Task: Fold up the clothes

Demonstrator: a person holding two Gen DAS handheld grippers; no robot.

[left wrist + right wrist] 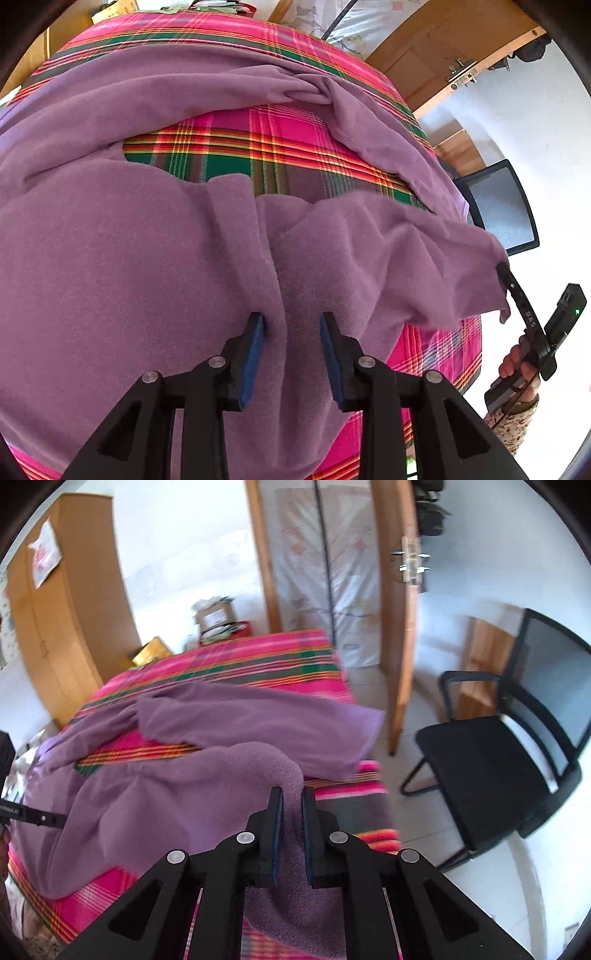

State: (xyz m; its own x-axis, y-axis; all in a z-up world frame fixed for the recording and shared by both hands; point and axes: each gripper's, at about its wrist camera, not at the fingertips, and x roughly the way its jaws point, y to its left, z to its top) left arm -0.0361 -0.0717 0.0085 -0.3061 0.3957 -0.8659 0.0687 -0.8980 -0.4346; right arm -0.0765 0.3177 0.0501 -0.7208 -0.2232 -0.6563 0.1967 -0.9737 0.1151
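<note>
Left claw: my left claw point(291, 325) sits low in the middle of the left wrist view, its blue pads spread apart; purple cloth lies between and under them, and I cannot tell if they touch it.
Right claw: my right claw point(291, 801), low centre of the right wrist view, is pressed together on a raised fold of the purple garment point(221, 768), which passes between the pads.
Hand: at the right edge of the left wrist view I see a hand point(519, 363) with a patterned sleeve around the other gripper's handle.
Garment: the purple garment point(129, 258) fills most of the left wrist view, spread rumpled over the plaid bed cover point(280, 147), which shows through a gap at centre.
Chair: a black chair point(517, 760) stands on the floor at the right of the right wrist view.
Door: a wooden door point(397, 627) stands upper centre, beyond the bed.
Wardrobe: a wooden wardrobe point(62, 620) sits upper left.
</note>
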